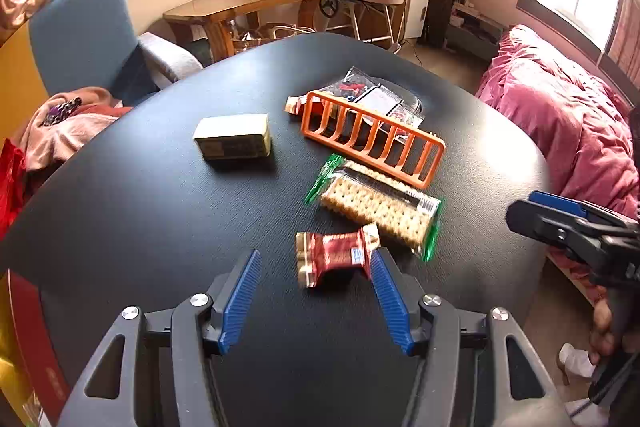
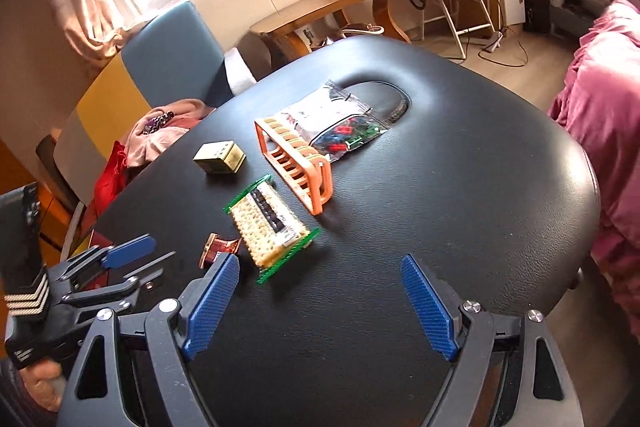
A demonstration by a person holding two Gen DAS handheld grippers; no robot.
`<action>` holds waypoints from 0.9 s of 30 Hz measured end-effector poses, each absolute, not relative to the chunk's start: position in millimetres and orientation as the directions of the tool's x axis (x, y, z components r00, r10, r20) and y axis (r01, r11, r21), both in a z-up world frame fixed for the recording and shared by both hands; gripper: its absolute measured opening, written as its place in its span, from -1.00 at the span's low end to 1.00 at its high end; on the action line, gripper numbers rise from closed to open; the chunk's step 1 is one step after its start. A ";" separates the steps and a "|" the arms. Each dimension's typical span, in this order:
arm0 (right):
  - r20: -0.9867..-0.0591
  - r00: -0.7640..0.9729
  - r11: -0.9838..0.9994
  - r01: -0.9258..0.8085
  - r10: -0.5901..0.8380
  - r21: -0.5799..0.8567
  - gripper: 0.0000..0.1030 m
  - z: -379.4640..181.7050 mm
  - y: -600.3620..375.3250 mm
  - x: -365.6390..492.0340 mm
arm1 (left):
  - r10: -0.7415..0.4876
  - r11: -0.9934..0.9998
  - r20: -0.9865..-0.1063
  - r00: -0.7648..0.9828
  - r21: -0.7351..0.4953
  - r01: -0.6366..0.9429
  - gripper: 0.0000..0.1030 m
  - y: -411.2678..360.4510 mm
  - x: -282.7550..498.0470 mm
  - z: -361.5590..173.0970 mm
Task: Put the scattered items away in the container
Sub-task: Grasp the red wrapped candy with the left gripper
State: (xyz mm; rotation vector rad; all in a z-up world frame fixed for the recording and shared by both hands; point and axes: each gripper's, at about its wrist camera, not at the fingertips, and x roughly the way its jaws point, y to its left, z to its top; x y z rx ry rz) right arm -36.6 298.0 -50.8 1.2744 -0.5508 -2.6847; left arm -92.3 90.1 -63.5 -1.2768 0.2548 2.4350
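Note:
An orange slatted basket [image 1: 372, 137] lies on the black table [image 1: 160, 207], also in the right wrist view [image 2: 294, 163]. A clear bag of small coloured pieces [image 2: 336, 123] lies partly in it. A green-edged cracker pack [image 1: 376, 205] [image 2: 272, 227] lies just in front of the basket. A red snack wrapper [image 1: 336, 257] [image 2: 218, 249] lies nearer, just ahead of my open left gripper [image 1: 316, 269], by its right finger. A yellowish box [image 1: 234, 141] [image 2: 220, 157] sits to the left. My right gripper [image 2: 320, 273] is open and empty over bare table, right of the crackers.
A blue chair [image 1: 84, 35] with pink clothes [image 1: 68, 127] stands at the table's left. A pink-covered bed [image 1: 560, 115] runs along the right. A wooden bench [image 1: 248, 3] and a desk stand beyond the table. The table has an oval recess [image 2: 384, 99] at its far end.

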 end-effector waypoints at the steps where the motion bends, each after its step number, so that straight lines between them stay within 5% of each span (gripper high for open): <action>1: -0.725 -0.640 -0.927 -0.052 -0.255 0.372 0.64 -51.3 299.1 -36.4 | 0.250 -0.910 -0.823 -0.510 -0.020 -0.414 0.13 92.8 -95.7 -65.1; 15: -0.735 -0.632 -0.919 -0.087 -0.248 0.385 0.64 -64.7 303.8 -32.8 | 0.223 -0.916 -0.877 -0.426 -0.040 -0.398 0.13 102.1 -114.7 -106.7; 27: -0.738 -0.591 -0.941 0.123 -0.324 0.315 0.57 -56.1 256.3 -51.1 | 0.197 -0.948 -0.869 -0.455 -0.049 -0.316 -0.25 55.4 -83.0 -101.5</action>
